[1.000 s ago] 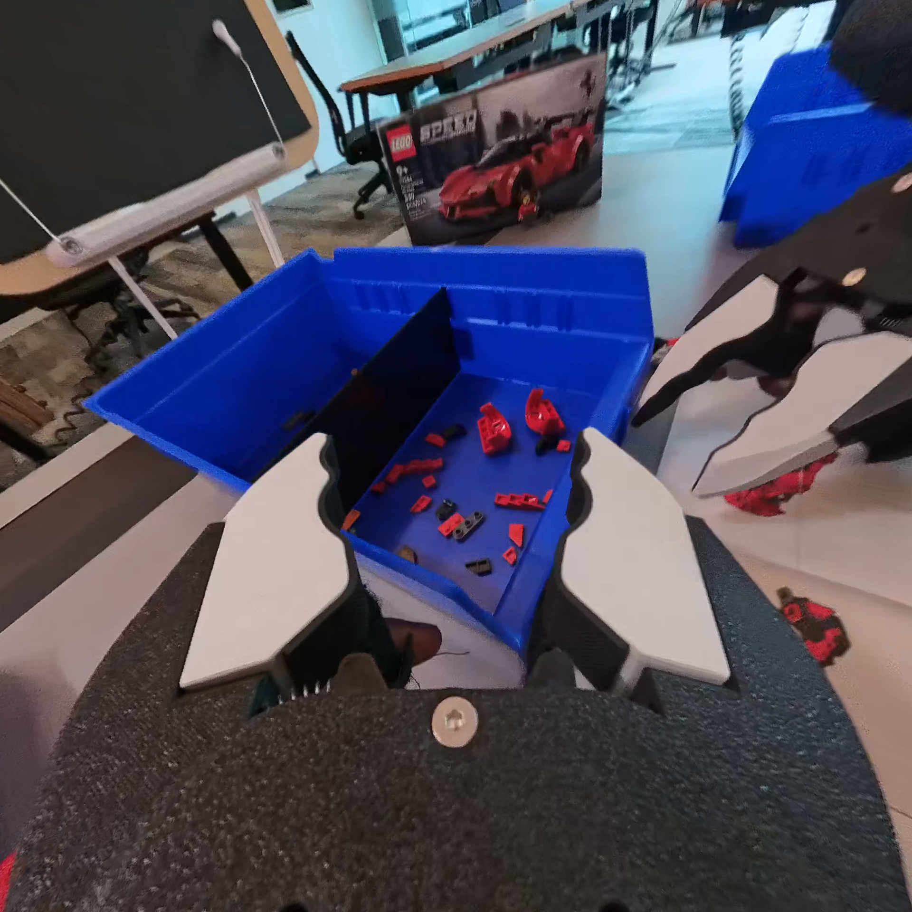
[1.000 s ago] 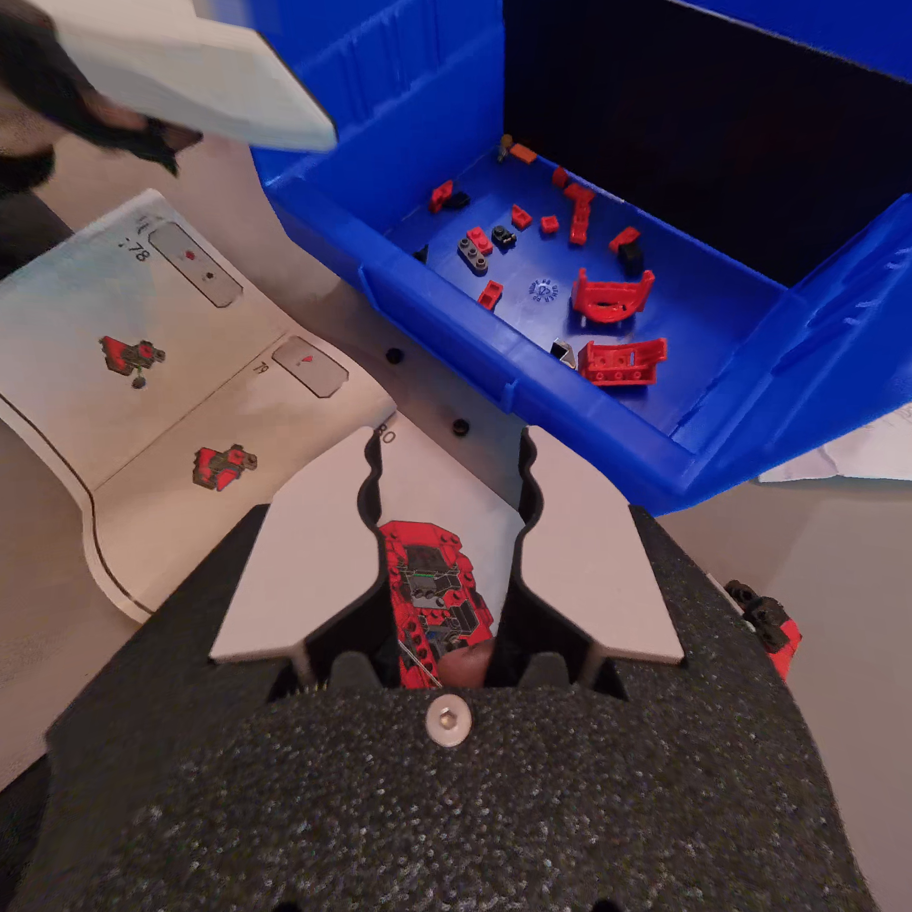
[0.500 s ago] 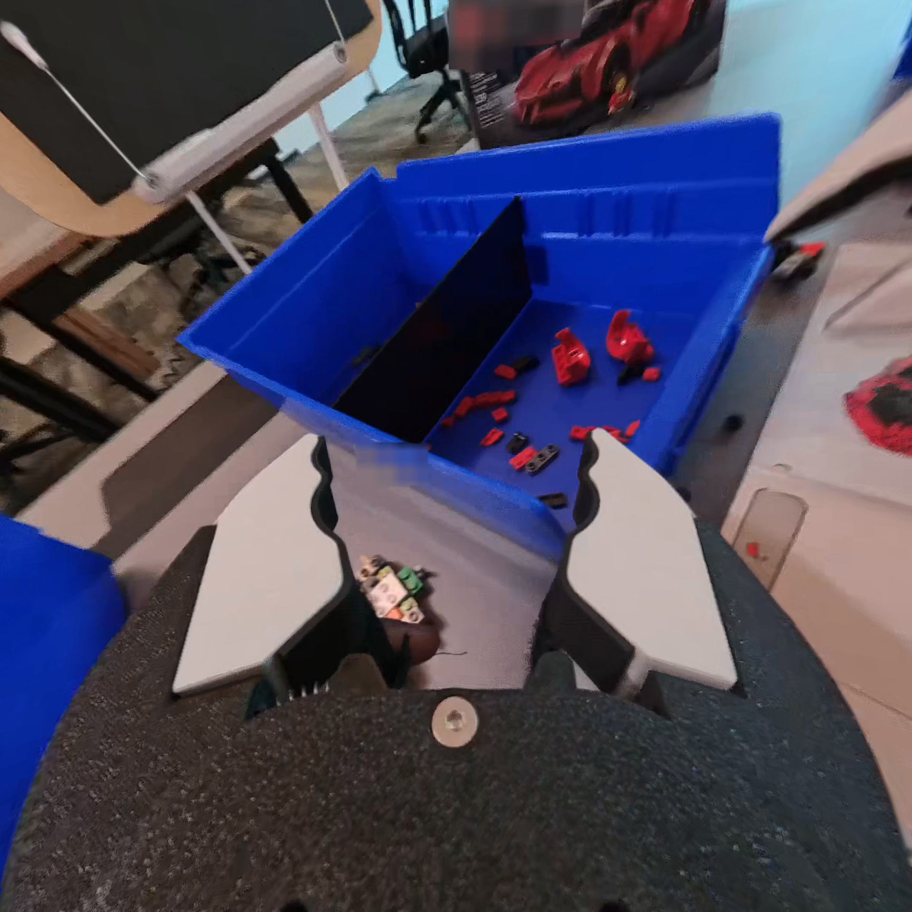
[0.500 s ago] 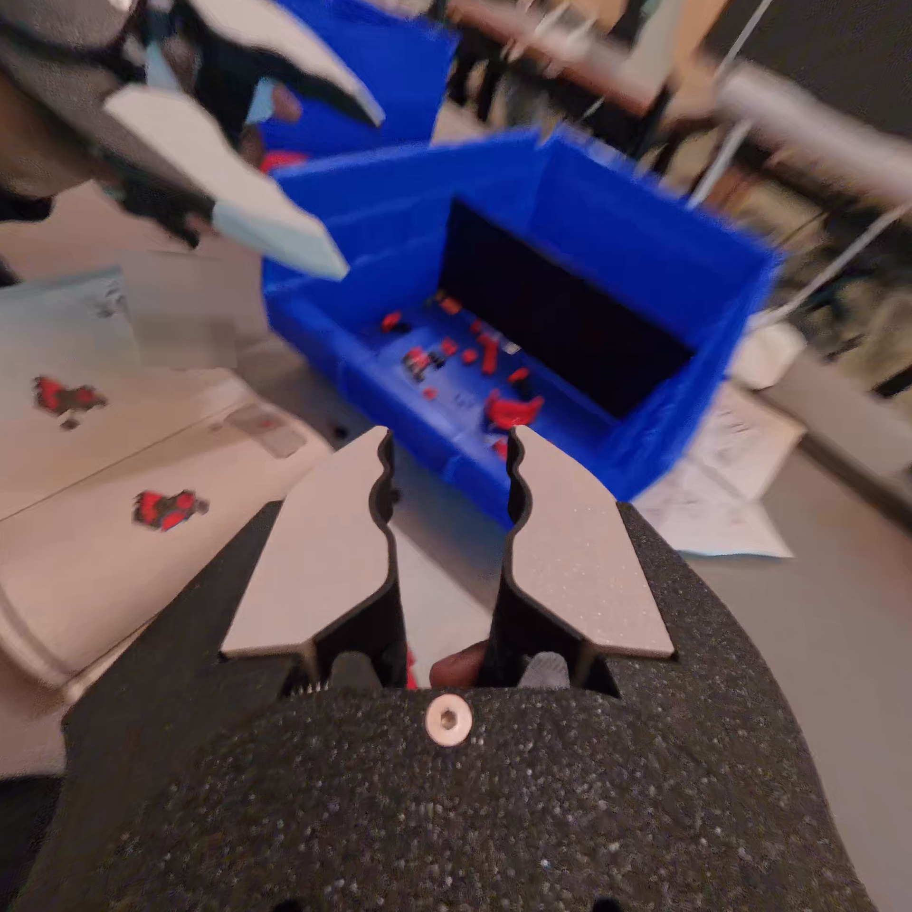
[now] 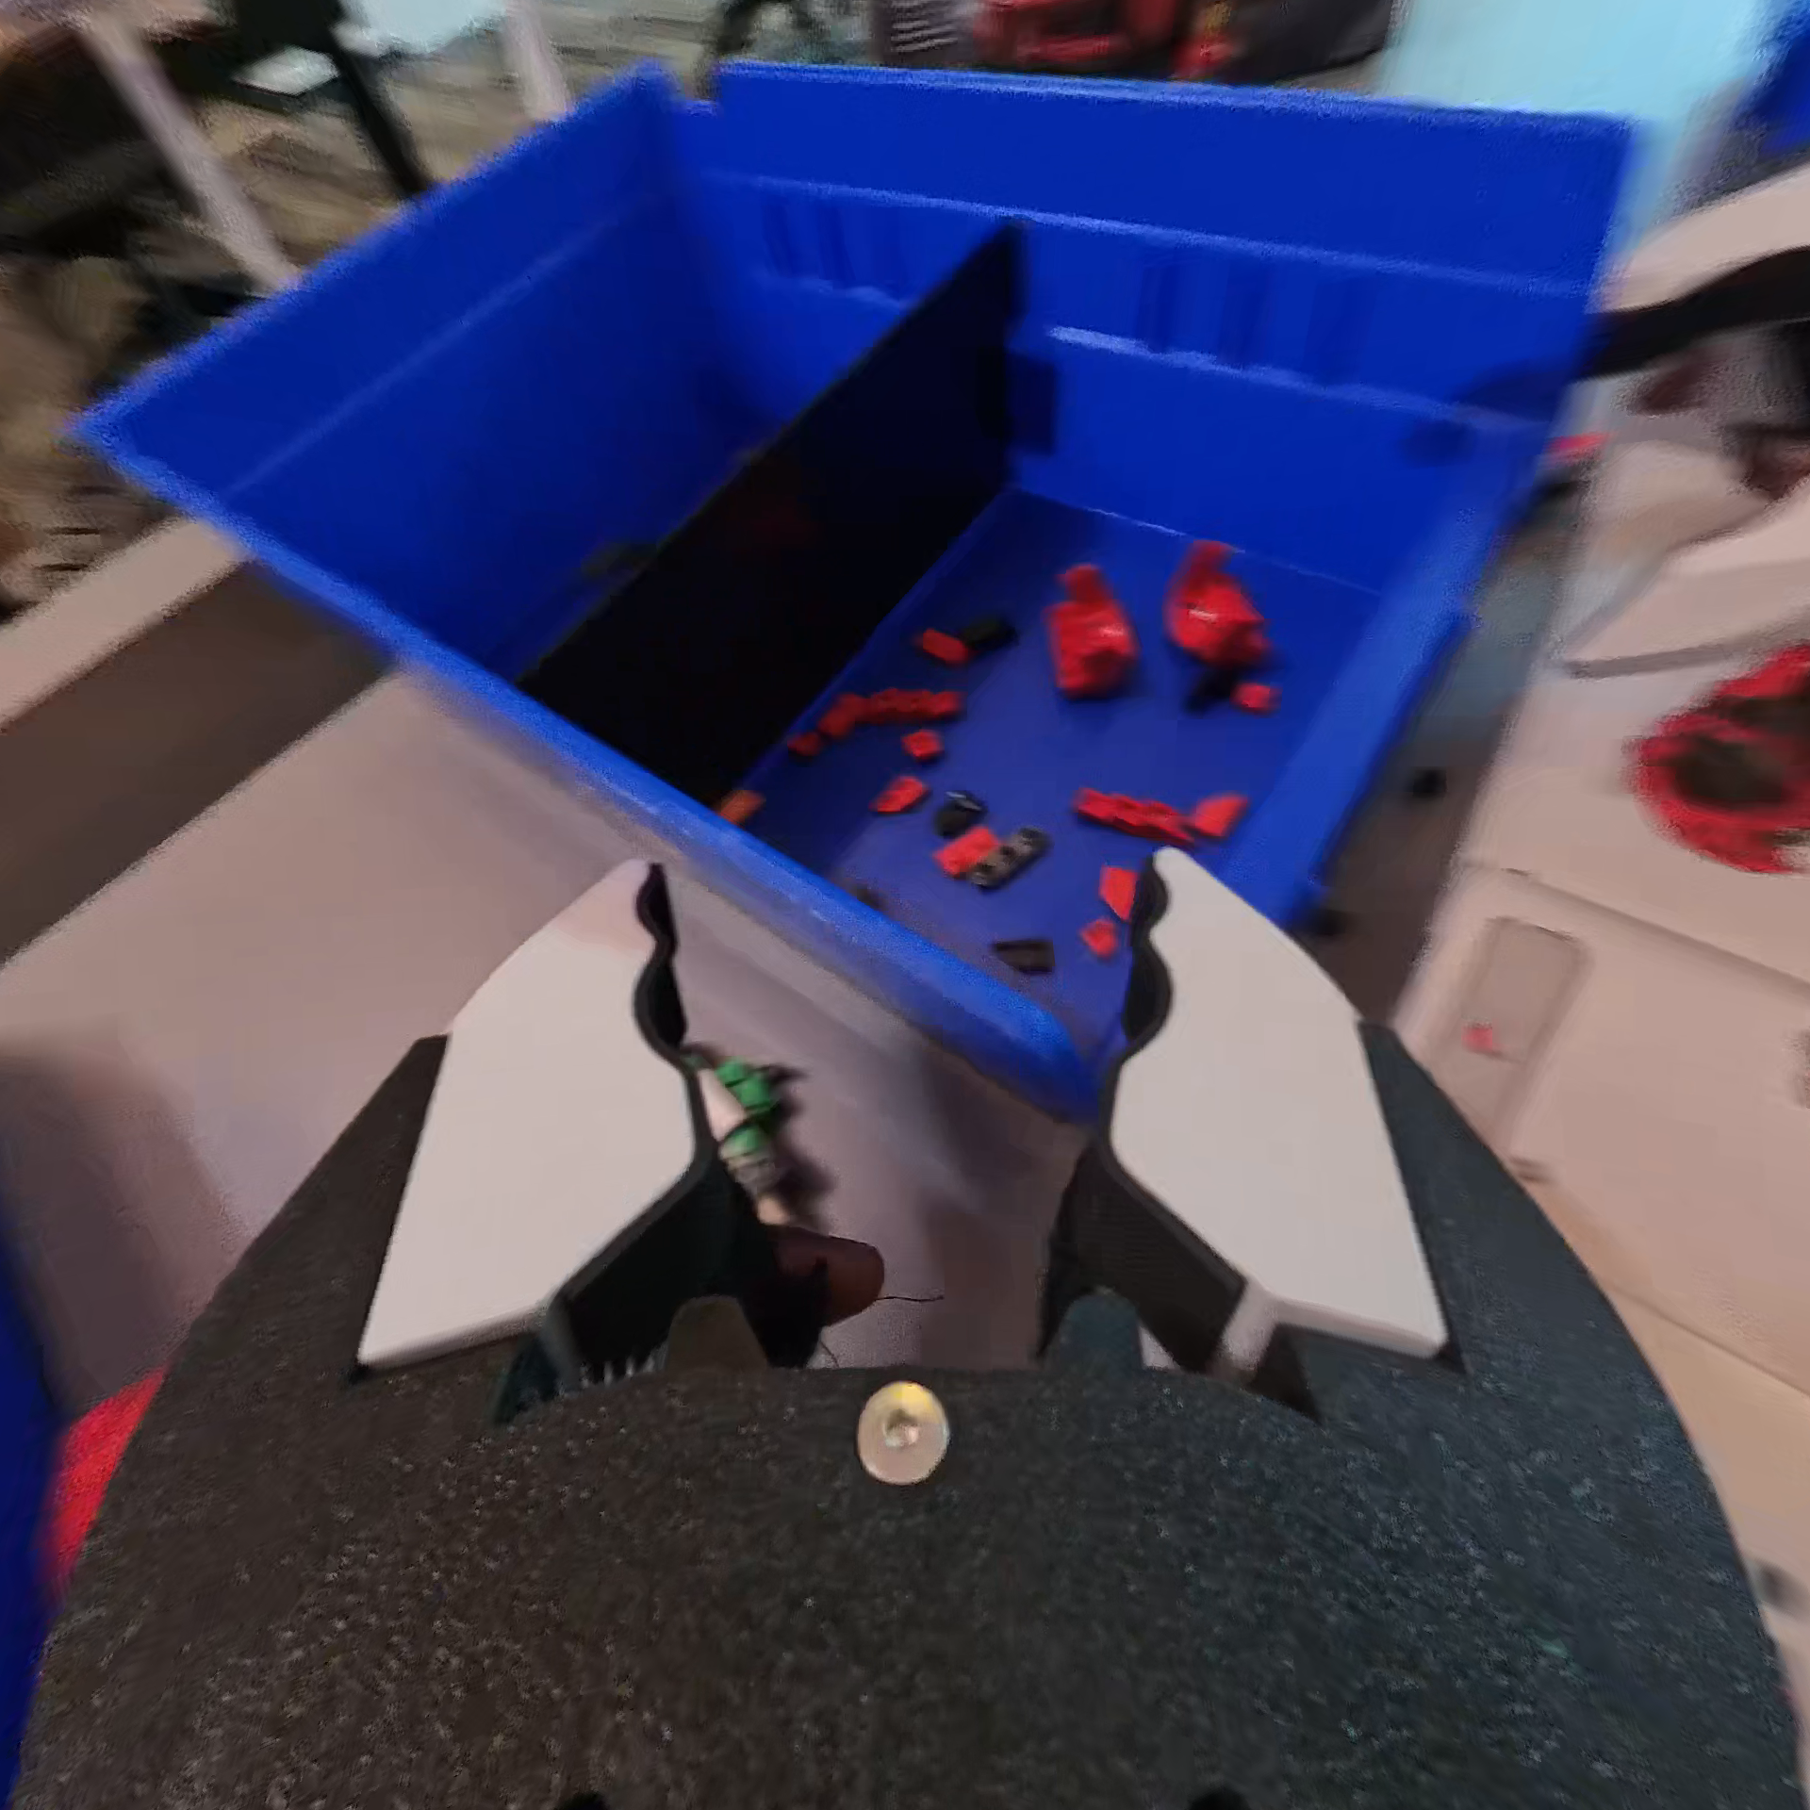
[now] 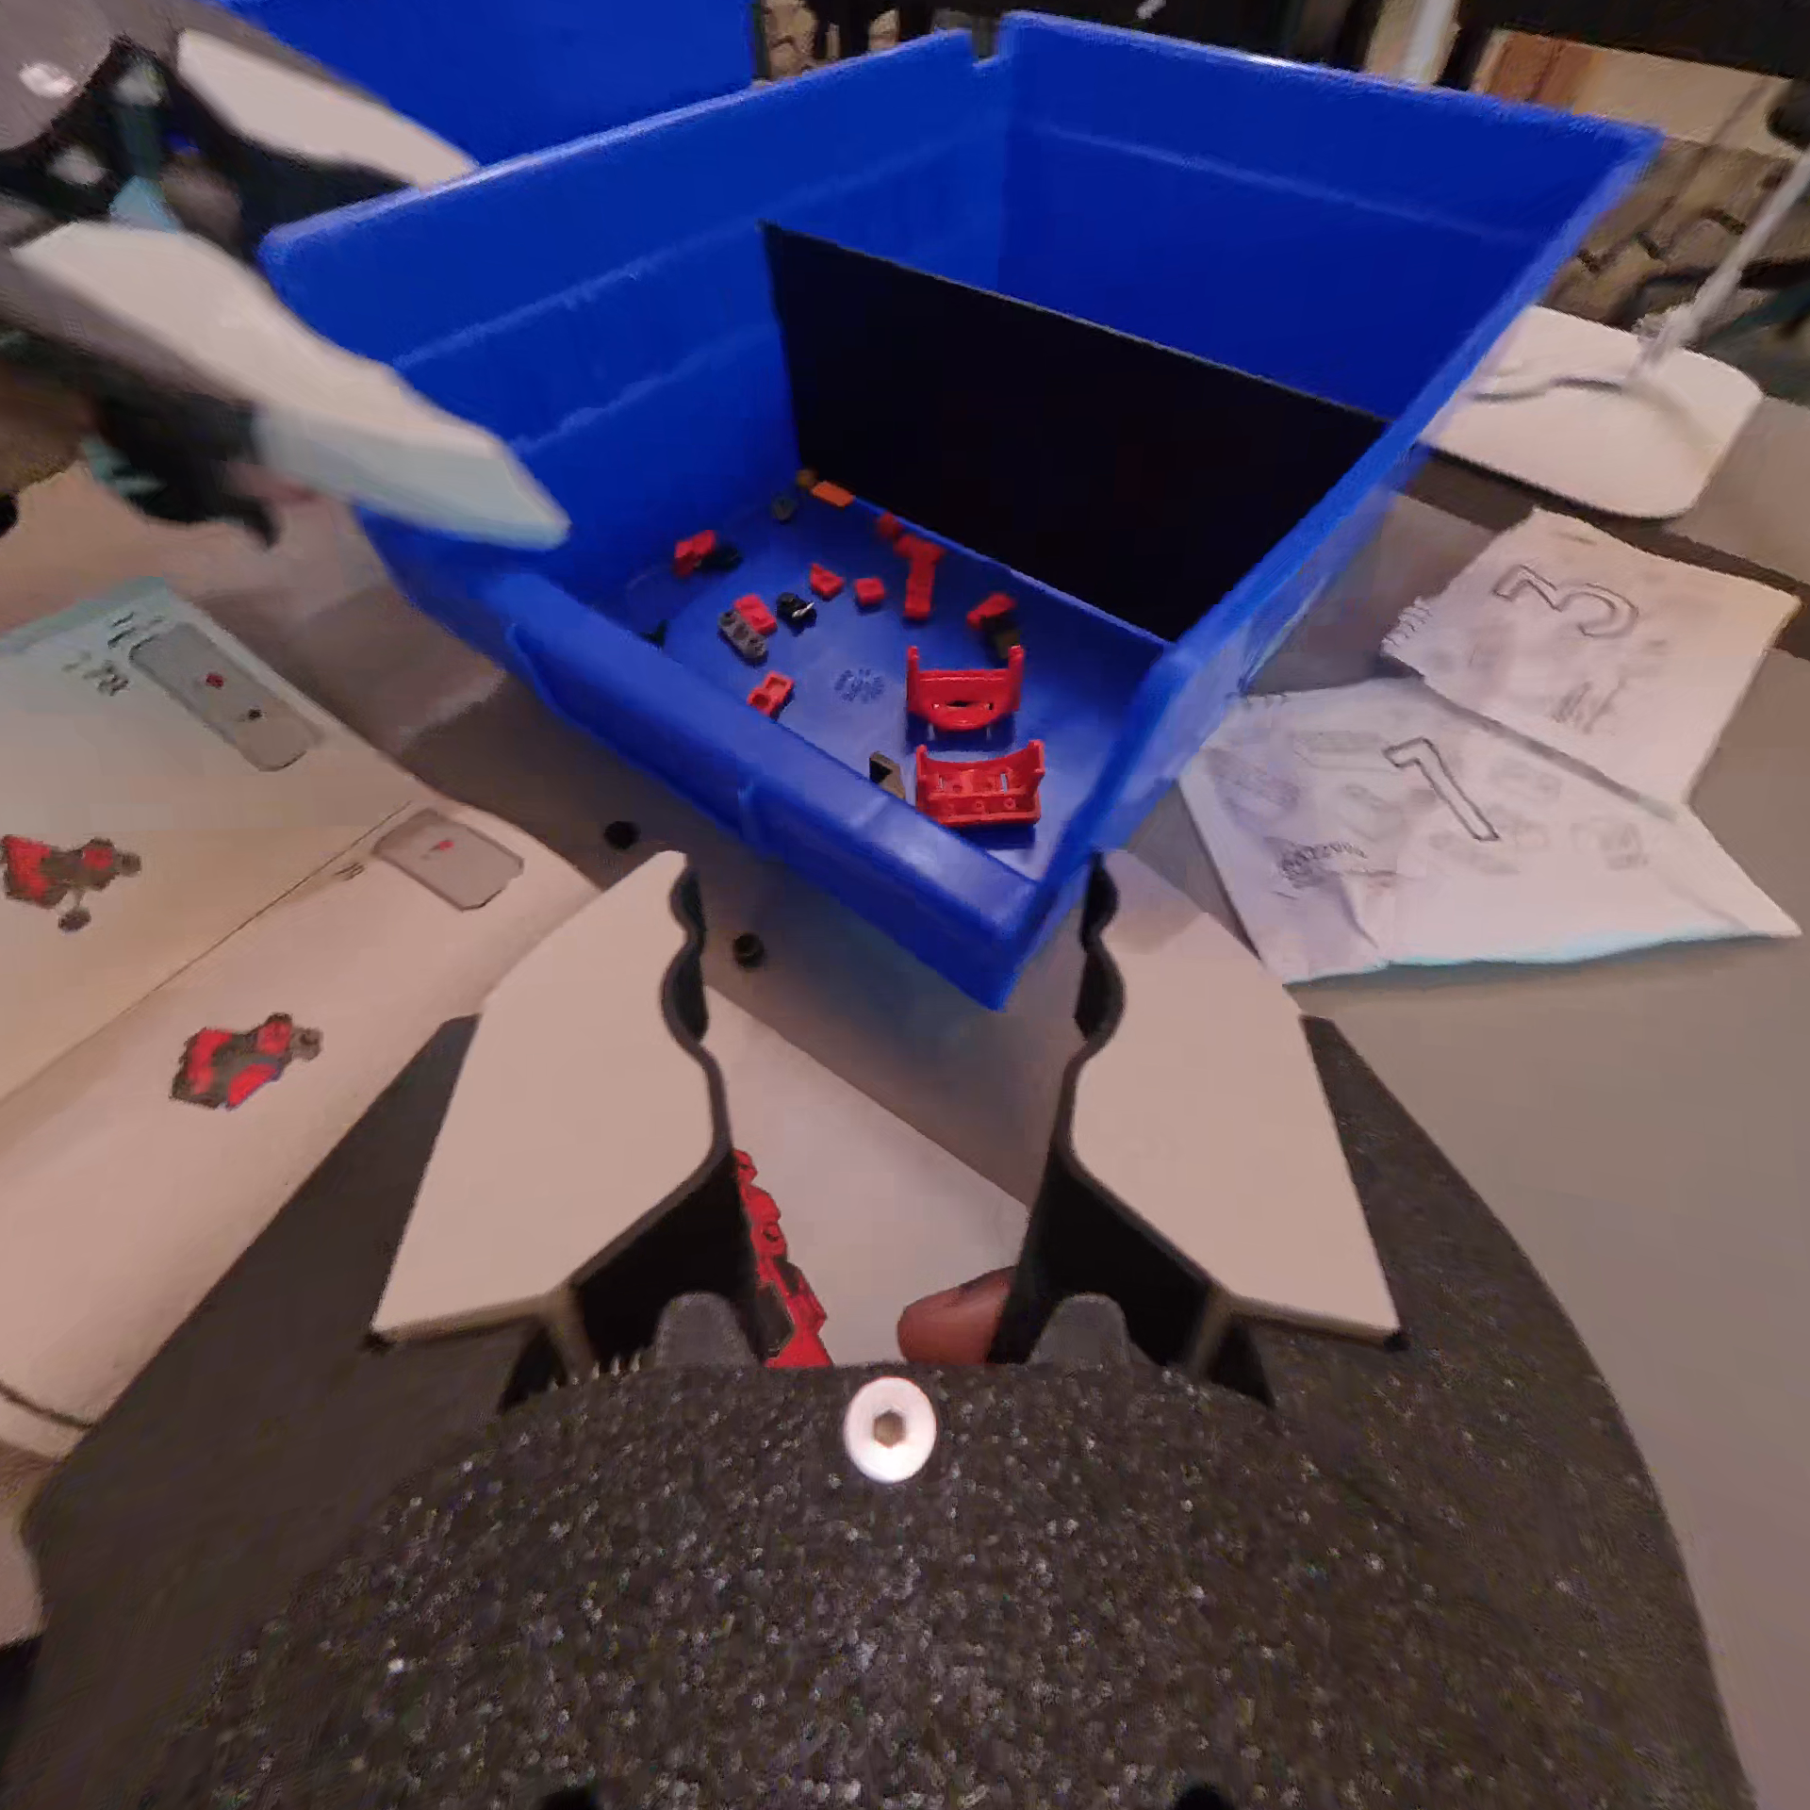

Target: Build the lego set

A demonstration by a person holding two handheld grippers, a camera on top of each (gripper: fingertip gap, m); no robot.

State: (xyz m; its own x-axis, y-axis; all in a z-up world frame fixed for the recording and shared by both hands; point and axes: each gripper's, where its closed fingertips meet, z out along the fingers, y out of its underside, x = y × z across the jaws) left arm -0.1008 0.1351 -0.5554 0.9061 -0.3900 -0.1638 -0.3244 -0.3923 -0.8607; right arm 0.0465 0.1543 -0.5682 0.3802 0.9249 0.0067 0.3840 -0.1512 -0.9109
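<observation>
A blue bin (image 5: 441,392) with a black divider (image 5: 784,548) holds several loose red and black Lego pieces (image 5: 1087,637) in one compartment. My left gripper (image 5: 901,881) is open and empty, in front of the bin's near corner. A small green and white build (image 5: 744,1117) lies on the table between its fingers. My right gripper (image 6: 886,872) is open and empty at another corner of the bin (image 6: 588,323), facing two large red pieces (image 6: 965,690). One finger of the left gripper (image 6: 343,411) reaches over the bin's rim at upper left.
An open instruction booklet (image 6: 196,930) lies left of the right gripper; it also shows in the left wrist view (image 5: 1616,1028). Crumpled numbered paper bags (image 6: 1469,784) lie right of the bin. A second blue bin (image 6: 490,59) stands behind. The set's box (image 5: 1126,39) stands beyond the bin.
My right gripper has tilted up from above the booklet to face the bin, and its jaws have opened wider. My left gripper has drawn back from the bin over the small green build.
</observation>
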